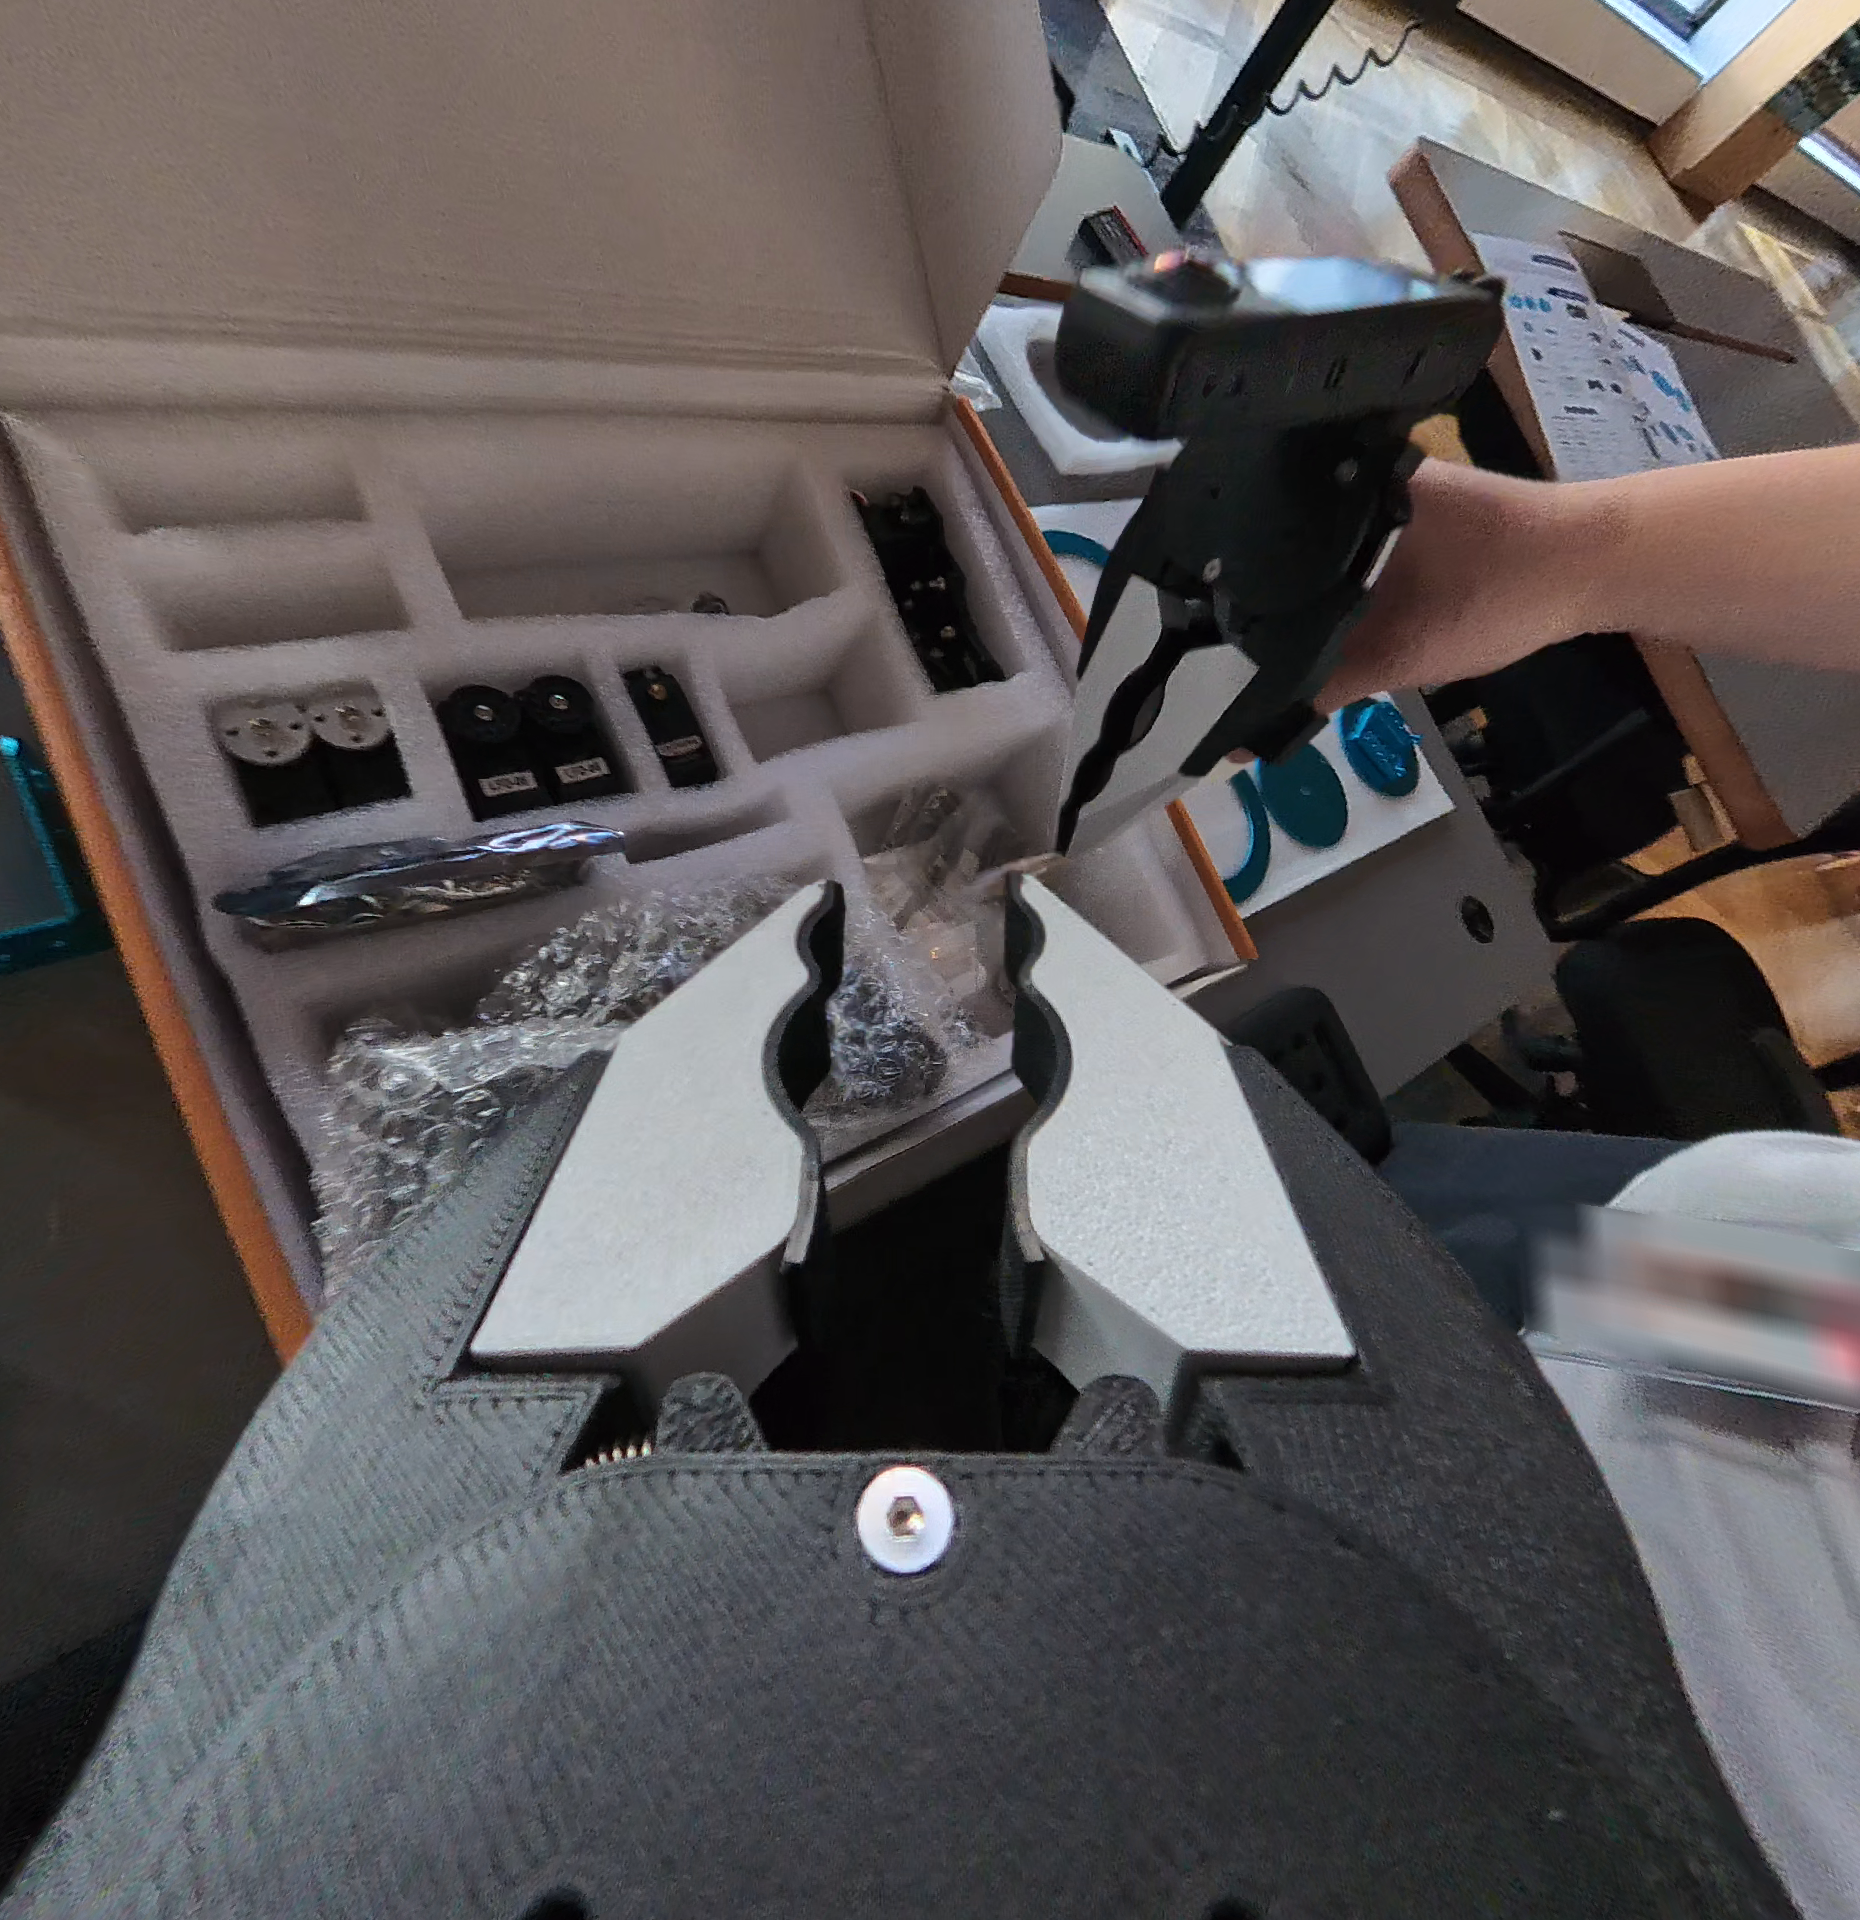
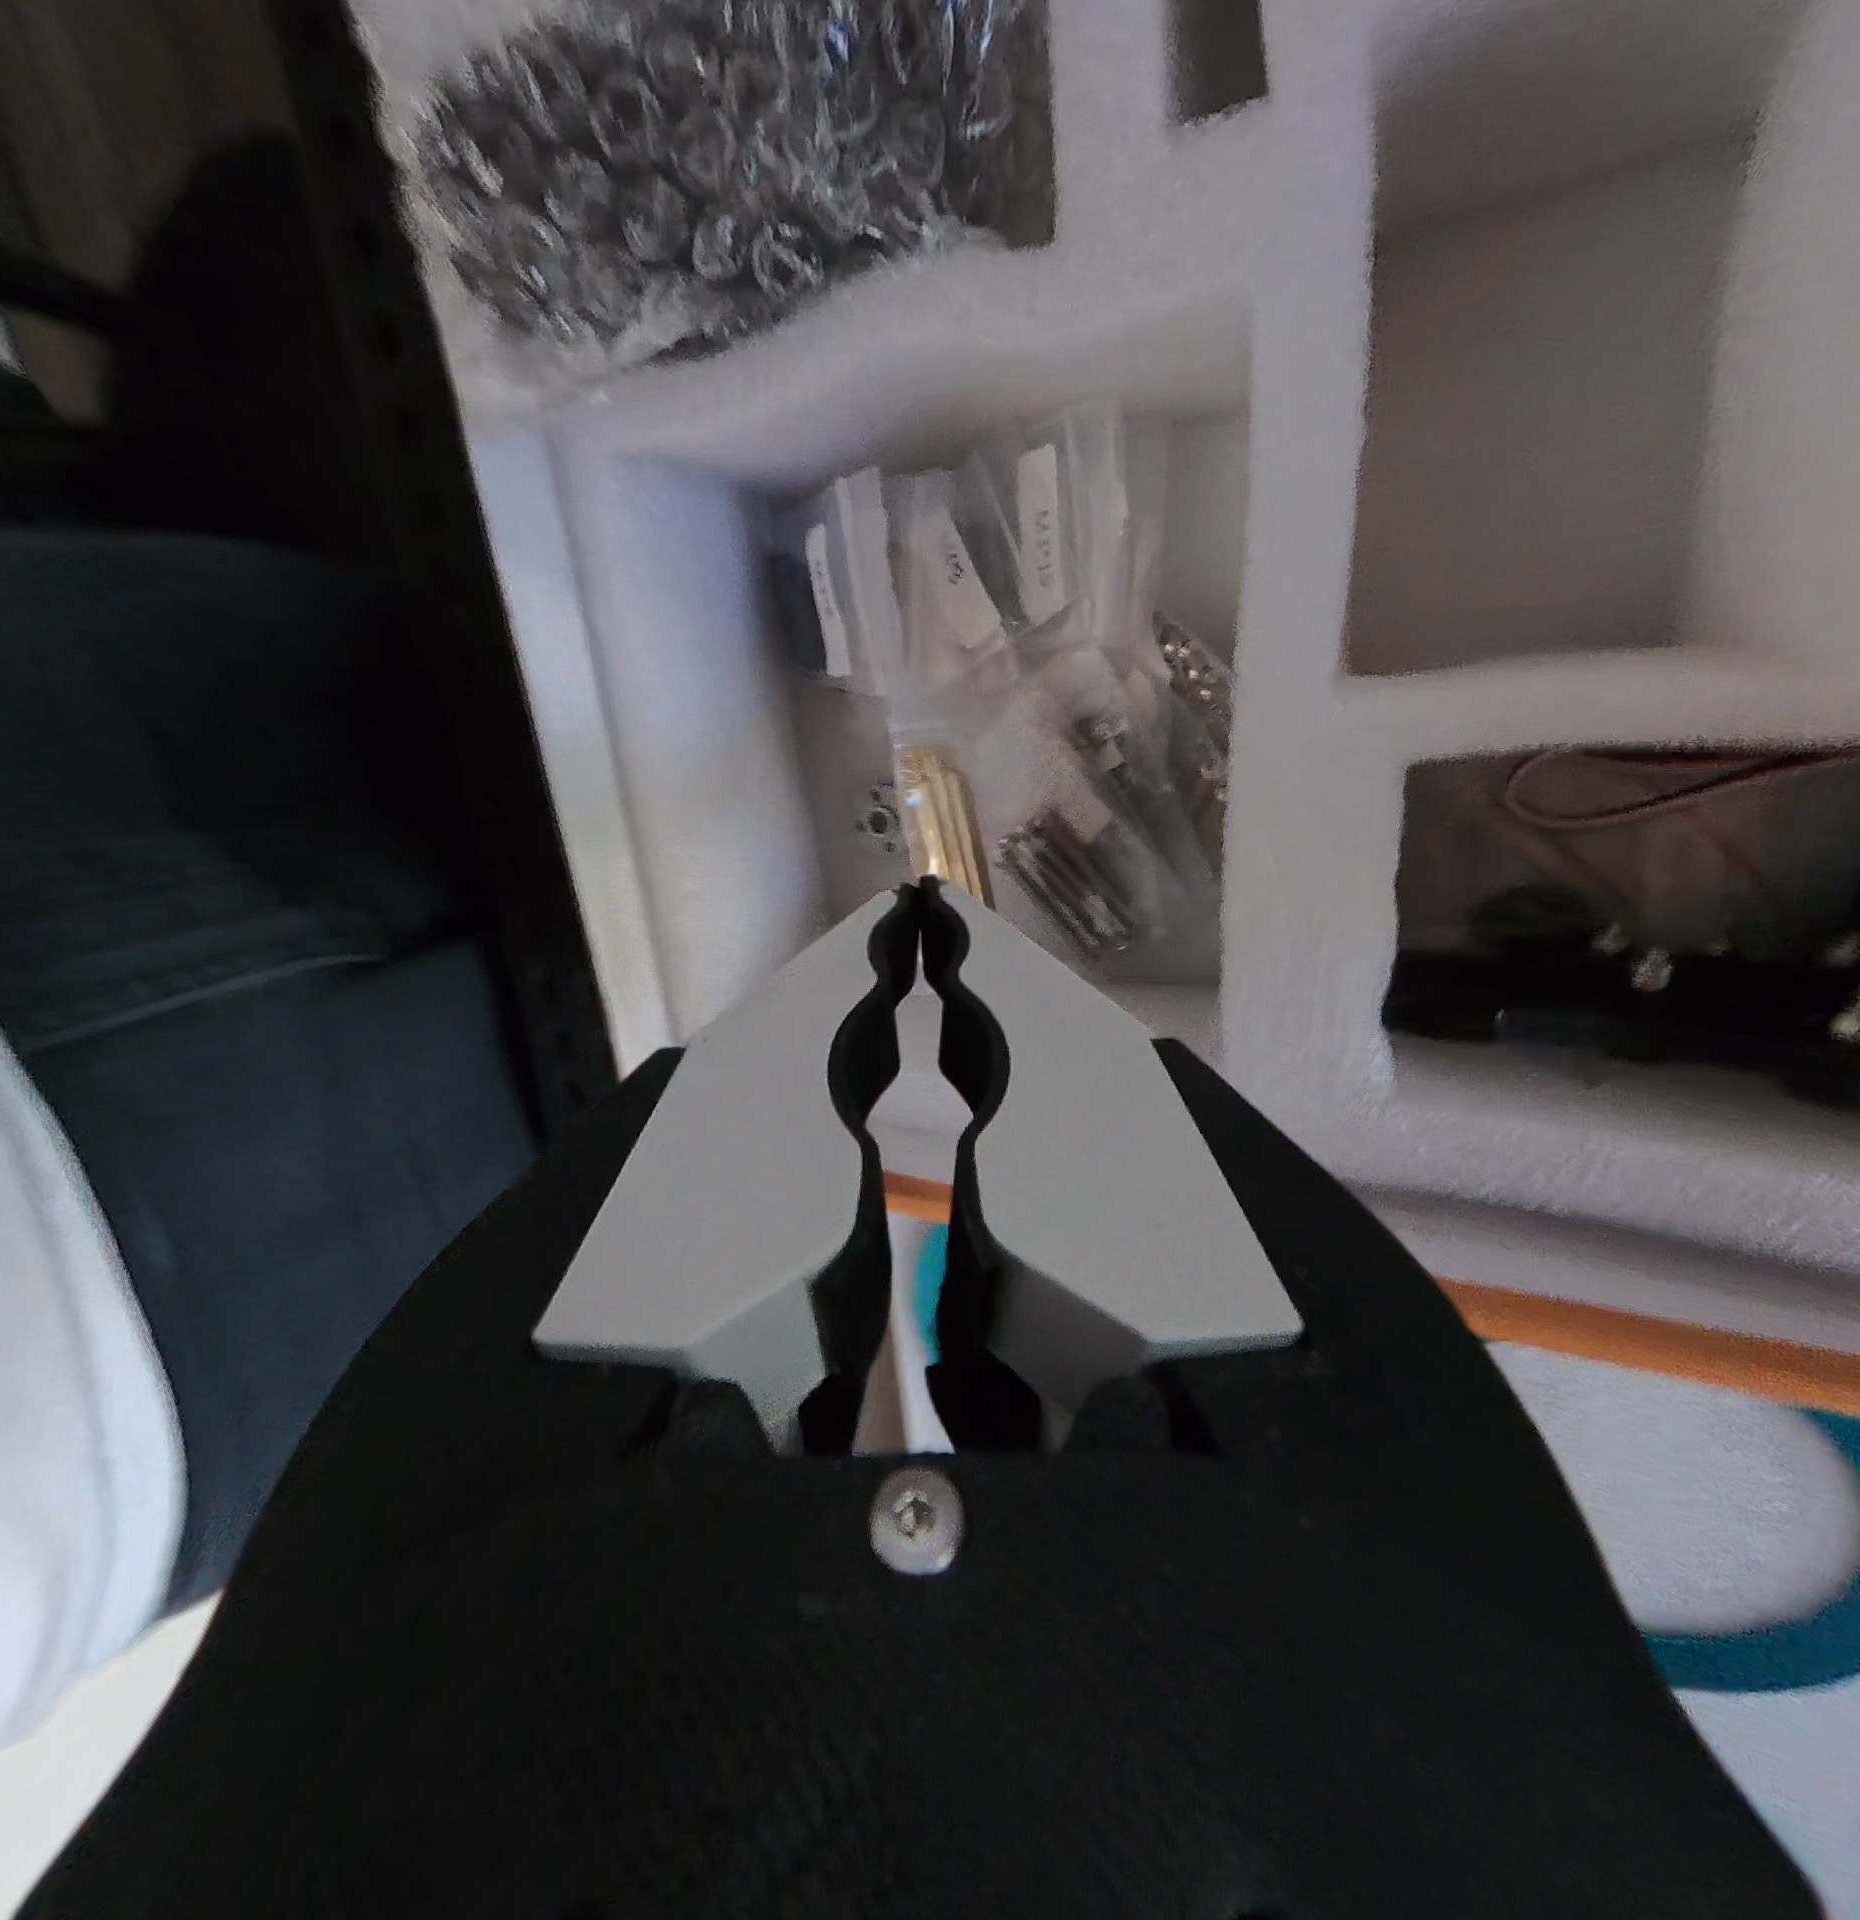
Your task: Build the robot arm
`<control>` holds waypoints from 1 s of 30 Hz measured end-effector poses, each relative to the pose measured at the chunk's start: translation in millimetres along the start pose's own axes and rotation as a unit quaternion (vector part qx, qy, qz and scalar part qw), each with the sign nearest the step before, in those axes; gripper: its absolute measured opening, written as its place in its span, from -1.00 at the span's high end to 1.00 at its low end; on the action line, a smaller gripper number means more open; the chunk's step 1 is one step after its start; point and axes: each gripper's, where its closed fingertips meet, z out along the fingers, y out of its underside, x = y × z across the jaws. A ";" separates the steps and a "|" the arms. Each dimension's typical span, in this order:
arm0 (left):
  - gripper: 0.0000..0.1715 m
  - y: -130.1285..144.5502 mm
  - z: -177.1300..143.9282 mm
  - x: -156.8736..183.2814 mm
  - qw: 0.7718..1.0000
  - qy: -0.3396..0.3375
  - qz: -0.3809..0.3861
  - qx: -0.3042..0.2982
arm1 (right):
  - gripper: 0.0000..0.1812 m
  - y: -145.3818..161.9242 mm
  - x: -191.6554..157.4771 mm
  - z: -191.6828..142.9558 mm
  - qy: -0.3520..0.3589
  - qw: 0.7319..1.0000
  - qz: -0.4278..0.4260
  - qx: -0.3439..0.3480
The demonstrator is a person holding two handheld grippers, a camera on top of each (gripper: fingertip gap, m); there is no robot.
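Observation:
An open box with a white foam insert (image 1: 801, 644) holds parts in cut-out pockets. My left gripper (image 1: 921, 899) is open and empty, hovering over the near pockets, above a bubble-wrap bundle (image 1: 593, 997). My right gripper (image 2: 921, 885) is shut, tips down in a pocket of small clear bags of screws (image 2: 1019, 644), right at a bag of brass pieces (image 2: 936, 821). I cannot tell whether it pinches the plastic. It also shows in the left wrist view (image 1: 1061, 842), held by a hand (image 1: 1477, 582).
Black servos (image 1: 531, 738) and a dark foil bag (image 1: 417, 873) fill other pockets. The lid (image 1: 438, 156) stands open behind. The bubble-wrap bundle (image 2: 718, 156) and black screwed parts (image 2: 1632, 987) flank the bag pocket. Blue discs (image 1: 1310, 800) lie on foam beside the box. Spacing between my two grippers at the tips: around 20 centimeters.

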 end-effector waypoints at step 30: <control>0.95 -67.9 44.8 148.3 0.813 0.573 -0.065 -0.078 | 1.00 -30.0 -95.2 -184.5 -0.284 0.883 0.190 0.322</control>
